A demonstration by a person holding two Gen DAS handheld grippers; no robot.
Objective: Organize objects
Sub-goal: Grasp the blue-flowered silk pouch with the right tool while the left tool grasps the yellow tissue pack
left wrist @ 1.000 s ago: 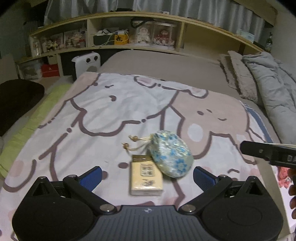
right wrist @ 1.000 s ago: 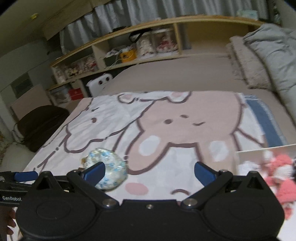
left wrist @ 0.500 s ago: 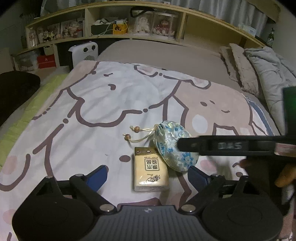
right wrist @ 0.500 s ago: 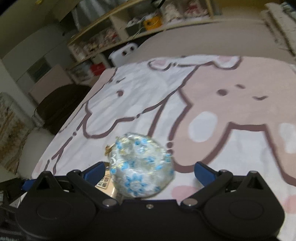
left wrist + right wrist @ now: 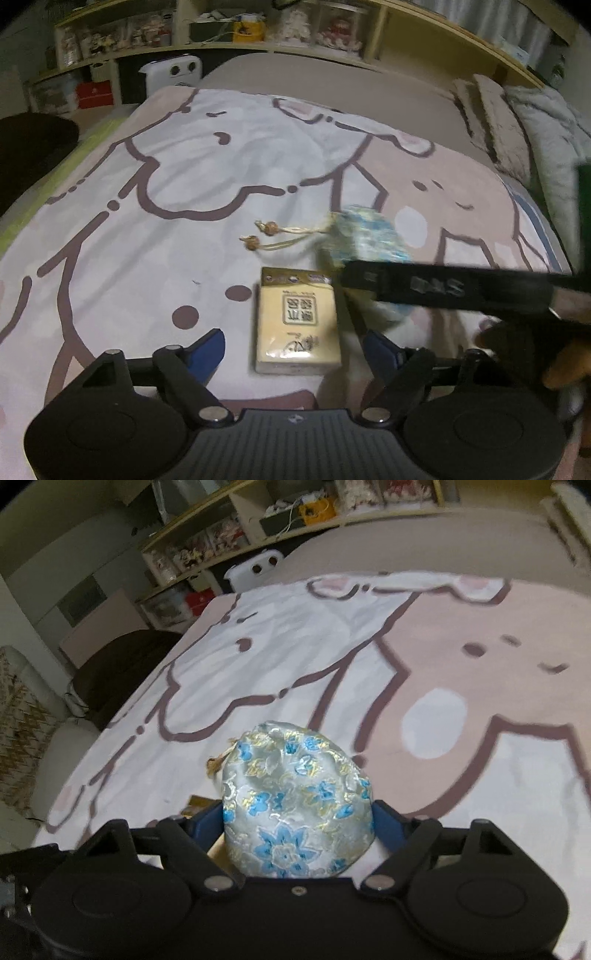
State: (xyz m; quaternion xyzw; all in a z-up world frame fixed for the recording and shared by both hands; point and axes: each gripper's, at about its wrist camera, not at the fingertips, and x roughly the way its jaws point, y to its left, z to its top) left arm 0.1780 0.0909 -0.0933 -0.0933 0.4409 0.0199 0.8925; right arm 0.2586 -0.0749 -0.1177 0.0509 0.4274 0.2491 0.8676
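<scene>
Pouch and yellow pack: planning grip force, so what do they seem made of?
Pouch: apparently woven brocade, satin-shiny, with raised blue flowers and gold threads; soft, bulging. Yellow pack: likely thin glossy plastic wrap, judging by edge glare and printed label; contents unseen.

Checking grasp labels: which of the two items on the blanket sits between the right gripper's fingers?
The blue-flowered drawstring pouch; the yellow packet lies between the left gripper's fingers.

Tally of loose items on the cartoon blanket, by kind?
Blue-flowered silver brocade drawstring pouch: 1
Pale yellow rectangular tissue packet: 1
Total: 2
</scene>
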